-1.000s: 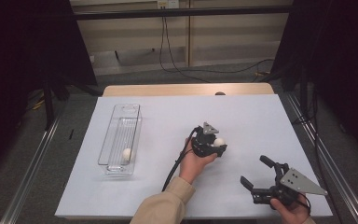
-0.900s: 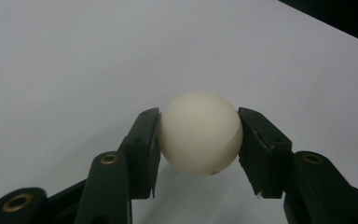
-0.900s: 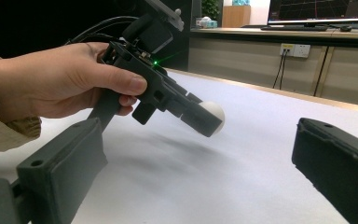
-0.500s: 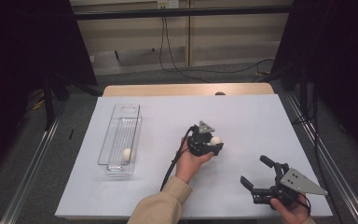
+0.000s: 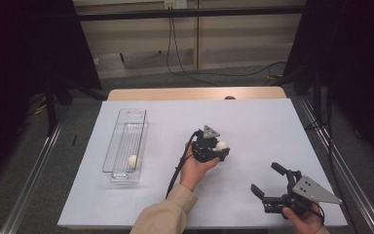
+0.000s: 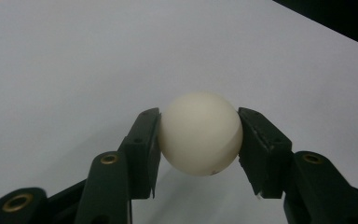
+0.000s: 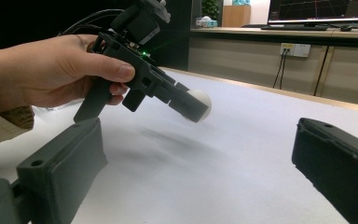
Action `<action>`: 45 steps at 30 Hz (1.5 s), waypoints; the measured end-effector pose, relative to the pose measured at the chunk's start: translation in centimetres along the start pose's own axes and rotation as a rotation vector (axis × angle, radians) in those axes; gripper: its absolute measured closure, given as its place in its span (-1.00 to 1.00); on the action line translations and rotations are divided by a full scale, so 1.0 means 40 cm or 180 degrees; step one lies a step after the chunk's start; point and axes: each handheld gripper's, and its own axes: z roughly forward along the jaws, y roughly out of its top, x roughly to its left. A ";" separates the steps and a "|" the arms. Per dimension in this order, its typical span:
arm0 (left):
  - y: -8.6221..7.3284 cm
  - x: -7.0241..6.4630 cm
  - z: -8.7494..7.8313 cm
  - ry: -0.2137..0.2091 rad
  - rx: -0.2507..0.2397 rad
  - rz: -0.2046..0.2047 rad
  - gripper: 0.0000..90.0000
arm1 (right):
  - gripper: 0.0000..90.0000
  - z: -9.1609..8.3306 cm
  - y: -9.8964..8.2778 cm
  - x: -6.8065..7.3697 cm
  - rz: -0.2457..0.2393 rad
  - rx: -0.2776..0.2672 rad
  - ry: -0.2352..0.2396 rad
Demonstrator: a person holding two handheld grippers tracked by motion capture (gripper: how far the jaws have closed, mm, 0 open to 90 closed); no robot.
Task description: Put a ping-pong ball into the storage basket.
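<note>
A white ball (image 6: 200, 132) sits clamped between the two black jaws of my left gripper (image 6: 198, 140), held a little above the white table. From above, that gripper (image 5: 220, 147) is near the table's middle with the ball (image 5: 221, 145) at its tip. The right gripper view catches the same gripper (image 7: 191, 108) from the side, raised off the surface, ball (image 7: 201, 103) in its jaws. My right gripper (image 5: 268, 182) rests near the front right of the table, jaws wide apart with nothing between them. A second white ball (image 5: 133, 160) lies inside the clear tray (image 5: 125, 127).
The clear narrow tray stands lengthwise on the left part of the white table (image 5: 258, 122). A black cable (image 5: 177, 168) trails from the left gripper toward the front edge. A wooden strip (image 5: 195, 93) runs along the far edge.
</note>
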 end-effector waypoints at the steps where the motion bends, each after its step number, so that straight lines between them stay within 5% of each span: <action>1: 0.000 0.001 -0.001 0.0005 -0.0007 -0.0004 0.14 | -0.96 0.000 0.000 0.000 -0.0001 0.0000 0.0001; 45: -0.004 0.043 -0.055 0.0151 -0.0058 -0.0052 0.14 | -0.96 0.000 -0.001 0.000 0.0013 0.0004 -0.0003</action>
